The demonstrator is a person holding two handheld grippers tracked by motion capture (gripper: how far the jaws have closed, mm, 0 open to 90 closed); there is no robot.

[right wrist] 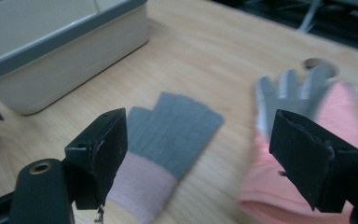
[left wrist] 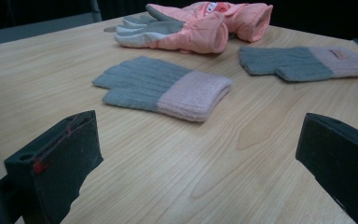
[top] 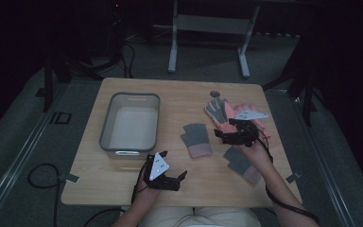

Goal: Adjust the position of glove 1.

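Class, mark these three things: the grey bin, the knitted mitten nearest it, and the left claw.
grey bin (top: 105, 126): high view, on its left rim.
knitted mitten (top: 196, 139): high view, on the grey palm part.
left claw (top: 173, 173): high view, midway between its fingertips.

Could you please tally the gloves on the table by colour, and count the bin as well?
Grey-and-pink knit gloves: 2 (one, another)
Pink padded gloves with grey palms: 2 (one, another)
Grey-rimmed bin: 1
Total: 5
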